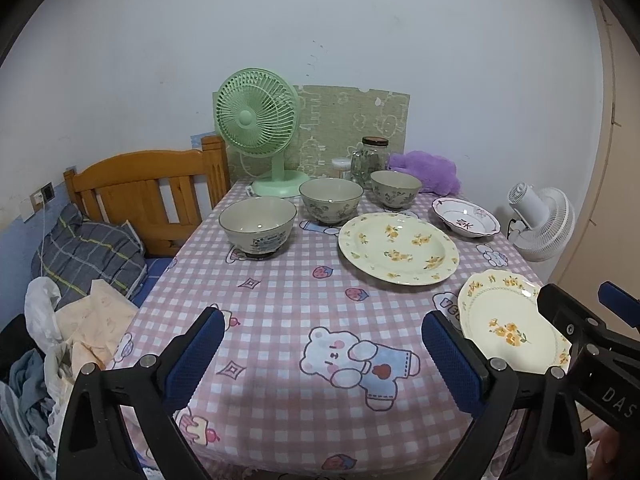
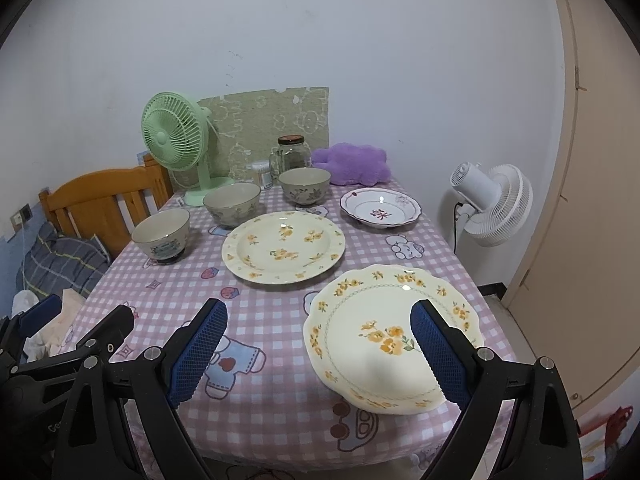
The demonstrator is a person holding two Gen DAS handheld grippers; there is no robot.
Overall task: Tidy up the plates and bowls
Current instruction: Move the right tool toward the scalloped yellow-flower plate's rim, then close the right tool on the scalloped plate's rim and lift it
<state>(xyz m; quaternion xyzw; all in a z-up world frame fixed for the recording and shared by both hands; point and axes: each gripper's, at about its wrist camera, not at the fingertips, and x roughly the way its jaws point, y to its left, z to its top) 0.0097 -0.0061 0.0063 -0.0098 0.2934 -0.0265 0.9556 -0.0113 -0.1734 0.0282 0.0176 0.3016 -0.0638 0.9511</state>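
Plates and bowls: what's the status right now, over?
Left gripper and right gripper open, empty. Three bowls, three plates unstacked on table. Nothing blocking.

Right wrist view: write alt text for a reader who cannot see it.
The open right gripper hovers over a pink checked tablecloth, its right finger above a scalloped yellow-flowered plate. Beyond lie a larger floral plate, a red-trimmed dish and three bowls, before a green fan.
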